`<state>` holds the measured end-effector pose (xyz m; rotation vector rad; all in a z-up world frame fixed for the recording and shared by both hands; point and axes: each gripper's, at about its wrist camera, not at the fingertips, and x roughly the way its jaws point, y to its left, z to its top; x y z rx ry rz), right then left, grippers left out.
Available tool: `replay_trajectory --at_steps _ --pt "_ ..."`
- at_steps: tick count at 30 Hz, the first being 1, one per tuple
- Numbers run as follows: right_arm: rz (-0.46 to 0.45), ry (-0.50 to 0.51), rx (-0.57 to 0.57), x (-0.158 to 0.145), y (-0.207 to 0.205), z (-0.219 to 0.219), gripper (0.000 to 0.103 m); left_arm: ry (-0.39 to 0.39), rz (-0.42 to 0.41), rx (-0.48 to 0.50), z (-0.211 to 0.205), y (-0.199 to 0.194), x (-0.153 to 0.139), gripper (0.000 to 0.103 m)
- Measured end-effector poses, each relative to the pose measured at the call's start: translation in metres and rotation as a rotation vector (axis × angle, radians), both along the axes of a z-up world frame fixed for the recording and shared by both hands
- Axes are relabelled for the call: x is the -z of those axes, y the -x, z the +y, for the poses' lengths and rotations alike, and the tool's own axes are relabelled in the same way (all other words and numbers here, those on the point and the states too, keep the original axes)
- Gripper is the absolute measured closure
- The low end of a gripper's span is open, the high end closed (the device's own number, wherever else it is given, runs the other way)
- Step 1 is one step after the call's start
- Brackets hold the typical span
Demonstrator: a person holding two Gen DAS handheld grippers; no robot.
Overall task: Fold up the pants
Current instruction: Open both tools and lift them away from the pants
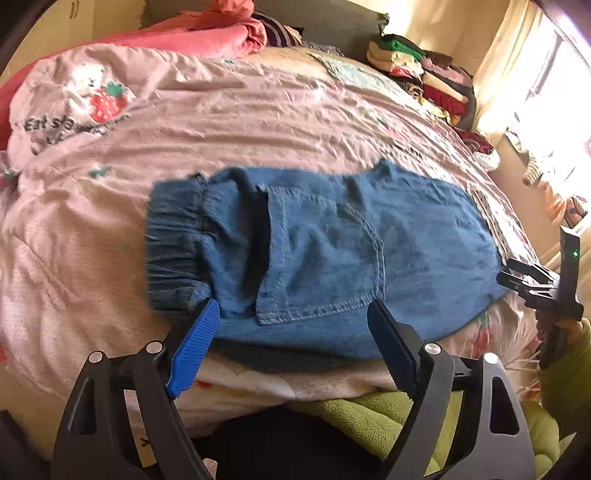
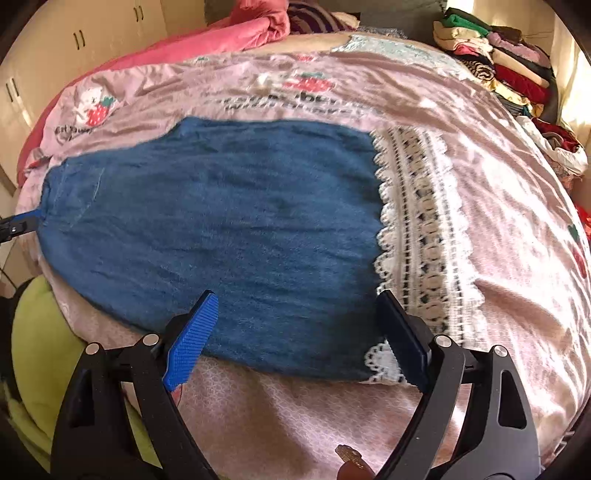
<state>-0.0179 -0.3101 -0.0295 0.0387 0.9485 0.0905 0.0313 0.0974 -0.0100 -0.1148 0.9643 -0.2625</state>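
Blue denim pants (image 1: 332, 240) lie folded flat on the pink bed cover (image 1: 221, 110), elastic waistband (image 1: 173, 243) to the left and a back pocket (image 1: 317, 258) facing up. My left gripper (image 1: 292, 302) hovers open over their near edge by the pocket, pads off the cloth. In the right wrist view the leg end of the pants (image 2: 221, 221) meets a white lace band (image 2: 417, 240). My right gripper (image 2: 296, 293) is open above that near corner, holding nothing. Each gripper shows in the other's view: the right gripper (image 1: 535, 284) and the left gripper (image 2: 22, 223).
A stack of folded clothes (image 2: 498, 62) stands at the far right of the bed. A pink blanket (image 1: 207, 33) is bunched at the head. Green fleece (image 1: 369, 413) lies below the near bed edge. Wardrobe doors (image 2: 74, 37) are at the far left.
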Motion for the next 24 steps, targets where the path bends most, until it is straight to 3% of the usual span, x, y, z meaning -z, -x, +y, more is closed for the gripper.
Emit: replay_trajectory --at_steps 5,8,11,13,19,24 --pt "-0.071 -0.009 0.041 -0.023 0.006 -0.017 0.018 -0.065 -0.057 -0.036 0.001 -0.011 -0.024 0.018" --pt "-0.090 -0.016 0.059 -0.030 0.007 -0.026 0.017 -0.039 -0.086 -0.035 -0.001 -0.023 -0.040 0.018" --pt "-0.106 -0.015 0.078 -0.035 0.009 -0.037 0.017 -0.065 -0.109 -0.040 -0.009 -0.042 -0.052 0.017" --pt "-0.117 -0.018 0.093 -0.038 0.011 -0.045 0.016 -0.067 -0.115 -0.030 -0.017 -0.056 -0.059 0.011" --pt "-0.133 -0.027 0.136 -0.042 0.017 -0.068 0.016 -0.100 -0.130 0.032 -0.055 -0.096 -0.075 0.011" --pt "-0.132 -0.031 0.172 -0.041 0.021 -0.081 0.015 -0.081 -0.152 0.122 -0.105 -0.121 -0.087 0.011"
